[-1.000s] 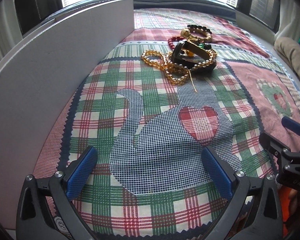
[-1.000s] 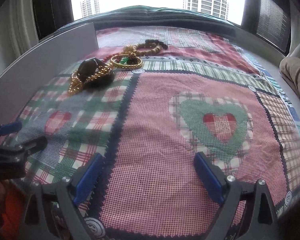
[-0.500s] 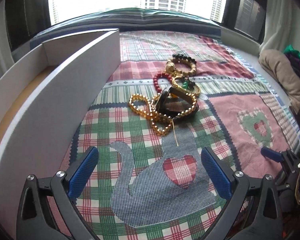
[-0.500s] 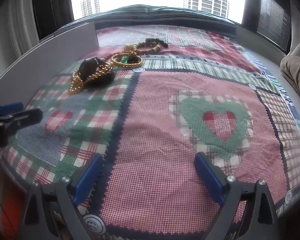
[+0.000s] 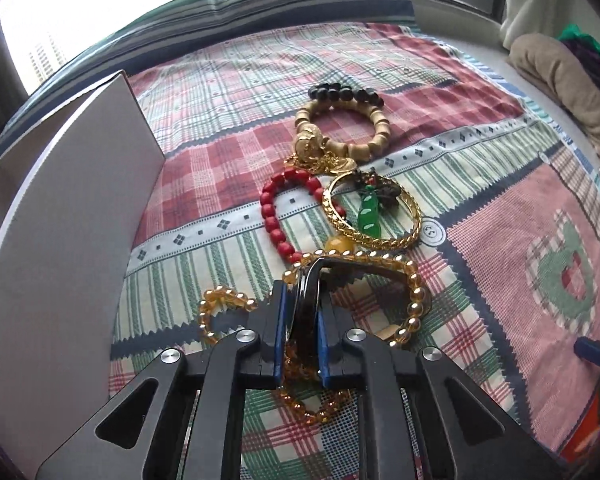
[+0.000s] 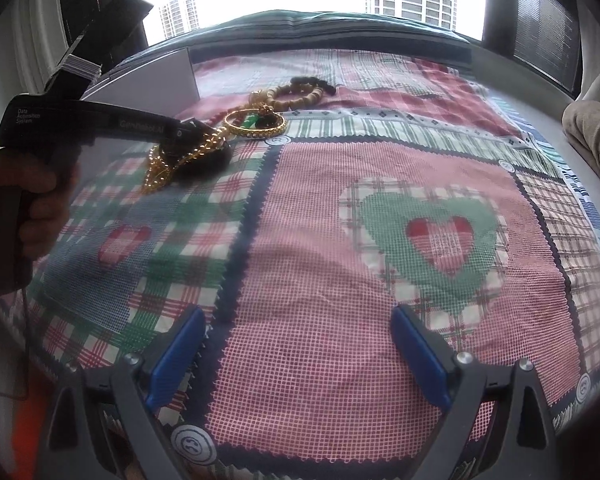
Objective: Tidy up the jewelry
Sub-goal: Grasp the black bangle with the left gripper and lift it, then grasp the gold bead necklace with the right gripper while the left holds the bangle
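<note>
The left gripper (image 5: 300, 332), clamped on the dark glossy bangle (image 5: 364, 276) wrapped by the amber bead strand (image 5: 414, 300), risks dragging that strand along, while the right gripper (image 6: 300, 356) gapes empty.

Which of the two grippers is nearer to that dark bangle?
Left. The left gripper is shut on the dark bangle; the right gripper hangs open over bare quilt, well away.

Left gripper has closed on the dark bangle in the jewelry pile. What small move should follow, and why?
Probably a slow, short lift. The left gripper pinches the dark bangle, but the amber bead strand drapes over it, so it may drag along.
</note>
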{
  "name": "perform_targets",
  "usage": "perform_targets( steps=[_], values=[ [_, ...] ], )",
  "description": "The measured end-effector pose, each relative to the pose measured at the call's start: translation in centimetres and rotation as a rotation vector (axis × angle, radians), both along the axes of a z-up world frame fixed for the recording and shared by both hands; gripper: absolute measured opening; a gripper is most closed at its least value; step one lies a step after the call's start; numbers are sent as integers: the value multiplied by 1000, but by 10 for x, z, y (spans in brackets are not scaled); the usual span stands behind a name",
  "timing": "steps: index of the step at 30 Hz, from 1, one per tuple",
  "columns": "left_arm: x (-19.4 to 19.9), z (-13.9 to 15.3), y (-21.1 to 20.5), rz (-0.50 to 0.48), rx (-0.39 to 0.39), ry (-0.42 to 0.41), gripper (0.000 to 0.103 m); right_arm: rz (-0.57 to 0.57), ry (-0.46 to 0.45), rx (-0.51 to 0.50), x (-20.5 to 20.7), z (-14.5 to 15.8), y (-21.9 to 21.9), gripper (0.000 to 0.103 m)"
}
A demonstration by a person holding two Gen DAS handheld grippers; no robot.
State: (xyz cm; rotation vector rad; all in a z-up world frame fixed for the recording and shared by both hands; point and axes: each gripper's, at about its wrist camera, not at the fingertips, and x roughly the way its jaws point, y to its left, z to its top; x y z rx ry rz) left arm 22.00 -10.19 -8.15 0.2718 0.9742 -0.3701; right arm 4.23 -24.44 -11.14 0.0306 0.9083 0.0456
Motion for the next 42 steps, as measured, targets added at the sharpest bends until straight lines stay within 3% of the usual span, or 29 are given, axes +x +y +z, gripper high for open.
perform_targets(
  steps=[4, 6, 9, 10, 14, 20, 24, 26, 29, 34, 37, 39, 40, 41, 42],
  values=[
    [-9, 22, 18, 67, -94, -31, 9, 10, -2, 24, -1, 1, -3, 96],
    [-18, 38, 25, 92, -88, -85, 9, 12, -3, 54, -2, 2, -7, 96],
    [-35, 40, 18, 78, 164, -195, 9, 11, -5, 93, -2, 3, -12, 96],
    [-39, 37, 21, 77, 191, -193, 9, 13, -1, 91, -1, 3, -12, 96],
    [-46, 30, 59, 174, 97, -72, 9, 21, 23, 73, 3, 4, -8, 96],
    [-77, 24, 106, 335, 28, -72, 9, 44, 22, 131, 8, 14, -6, 96],
    [-101, 24, 134, 403, -201, -15, 9, 117, -5, 121, 16, 27, 11, 96],
    [-113, 28, 145, 435, -262, -22, 9, 172, -22, 123, 24, 35, 22, 96],
    [-129, 35, 155, 478, -289, -32, 9, 259, -45, 121, 46, 42, 42, 96],
    [-135, 37, 162, 502, -244, -21, 9, 409, -3, 150, 104, 34, 97, 92],
    [-139, 39, 164, 516, -215, -20, 9, 496, 58, 141, 132, 18, 138, 83],
    [-142, 44, 167, 503, -256, -5, 9, 524, 107, 85, 144, 5, 158, 61],
    [-144, 48, 169, 499, -265, -2, 9, 526, 75, 19, 143, 6, 165, 49],
    [-147, 53, 169, 490, -269, -6, 9, 539, 90, -22, 144, 6, 170, 30],
    [-148, 58, 170, 482, -276, -10, 9, 541, 107, -10, 145, 9, 169, 19]
  ],
)
